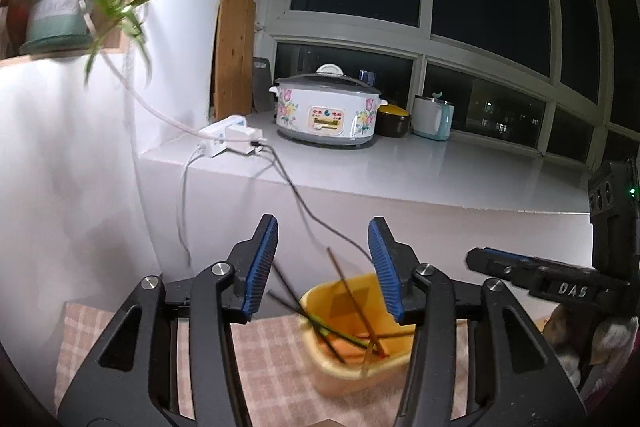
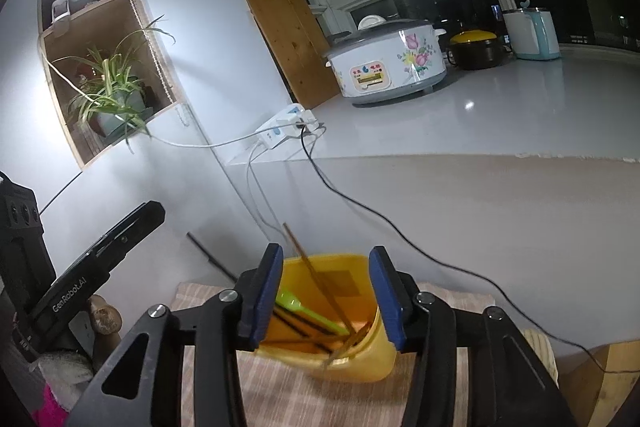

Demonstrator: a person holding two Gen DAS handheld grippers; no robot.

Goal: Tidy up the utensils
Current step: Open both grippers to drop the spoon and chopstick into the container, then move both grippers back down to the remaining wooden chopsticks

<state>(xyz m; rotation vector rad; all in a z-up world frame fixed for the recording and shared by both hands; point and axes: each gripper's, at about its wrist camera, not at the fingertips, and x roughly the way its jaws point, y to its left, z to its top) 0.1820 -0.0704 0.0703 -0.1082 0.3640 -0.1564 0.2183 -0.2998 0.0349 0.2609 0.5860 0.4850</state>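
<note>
A: A night kitchen: dark windows, a white counter (image 1: 400, 167) with a flowered rice cooker (image 1: 326, 111), and nearer, a low table under a checked cloth (image 2: 280, 387). Where are the utensils?

B: In the yellow tub (image 2: 340, 359) on that cloth. Several chopsticks (image 2: 320, 283) lean in it, their long axes slanting up and away towards the wall, and a green spoon (image 2: 308, 311) lies inside with its handle towards the tub's left side.

A: And which way does the tub lie from the jaws?

B: Just ahead of and below both. The right gripper (image 2: 326, 299) is squared on it; the tub fills the gap between its blue pads (image 2: 266, 295). The left gripper (image 1: 326, 267) sees it off to the right of centre, so I judge the right hand the nearer.

A: Jaws?

B: Both spread about halfway, pads clear, nothing pinched or touched. In the left view the sticks are blurred, so I cannot tell whether they have settled.

A: Next move?

B: Probably another utensil, though none lies loose in view.
</note>
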